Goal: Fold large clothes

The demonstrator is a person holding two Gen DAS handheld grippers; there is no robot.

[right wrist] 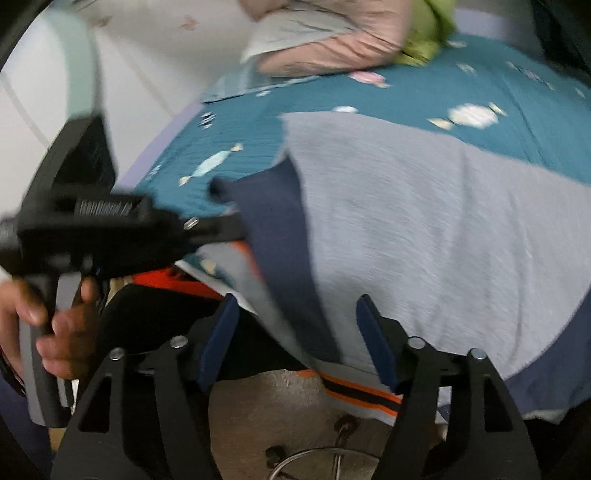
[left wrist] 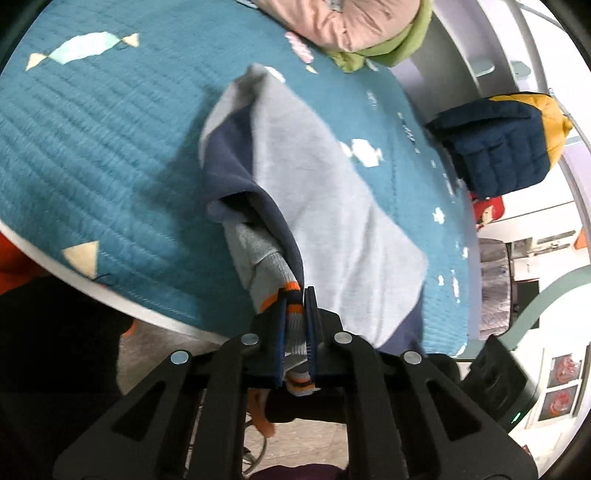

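A grey and navy sweater (left wrist: 325, 192) lies on a teal quilted cover (left wrist: 110, 155) over the table. My left gripper (left wrist: 297, 317) is shut on the sweater's grey ribbed cuff with orange and navy stripes (left wrist: 291, 295) at the table's near edge. In the right wrist view the sweater (right wrist: 424, 229) spreads across the cover (right wrist: 406, 96), its striped hem (right wrist: 362, 393) hanging over the near edge. My right gripper (right wrist: 299, 332) is open, its fingers either side of the sweater's near edge, holding nothing. The left gripper's body (right wrist: 110, 221) shows at the left.
A pink and green padded garment (left wrist: 354, 26) lies at the table's far side, also in the right wrist view (right wrist: 332, 40). A navy and yellow padded jacket (left wrist: 506, 144) hangs beyond the table's right edge. A stool base (right wrist: 332, 458) stands on the floor below.
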